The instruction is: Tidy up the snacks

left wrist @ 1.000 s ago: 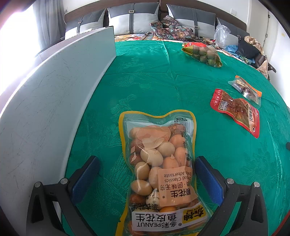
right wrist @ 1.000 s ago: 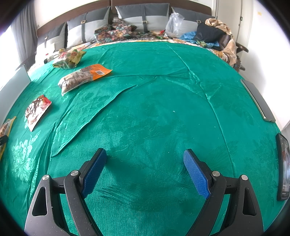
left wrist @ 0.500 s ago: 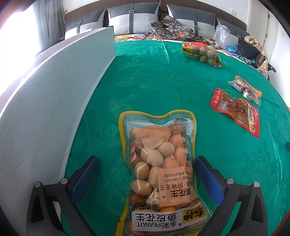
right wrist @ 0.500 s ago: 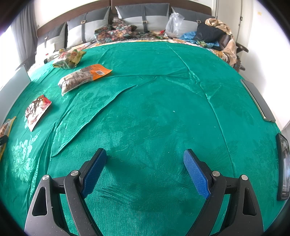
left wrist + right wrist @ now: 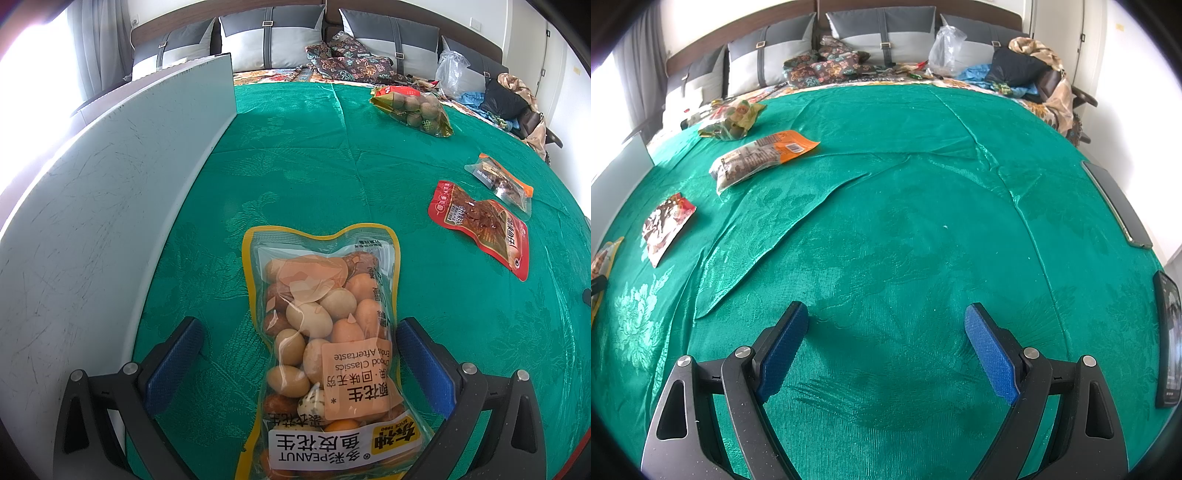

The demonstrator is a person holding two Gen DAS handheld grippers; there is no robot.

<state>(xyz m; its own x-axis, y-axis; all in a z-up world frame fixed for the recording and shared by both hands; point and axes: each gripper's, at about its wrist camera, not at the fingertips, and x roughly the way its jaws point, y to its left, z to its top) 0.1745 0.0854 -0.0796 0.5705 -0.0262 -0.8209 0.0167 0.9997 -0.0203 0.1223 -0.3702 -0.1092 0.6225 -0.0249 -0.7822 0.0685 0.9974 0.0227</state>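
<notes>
Left gripper (image 5: 299,343): jaws spread wide, blue ribbed pads either side of the clear, yellow-edged peanut pouch (image 5: 325,347), which lies flat on the green damask cloth (image 5: 314,173). Red foil pouch (image 5: 480,225) at 2 o'clock. Right gripper (image 5: 886,332): jaws spread over bare, creased cloth, pinching nothing.

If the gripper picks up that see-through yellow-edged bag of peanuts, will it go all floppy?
Probably floppy: the see-through yellow-edged bag of peanuts is thin soft film lying flat on the green cloth. The loose round nuts would likely slide to the low end. The glossy film may slip between the open left gripper pads.
</notes>
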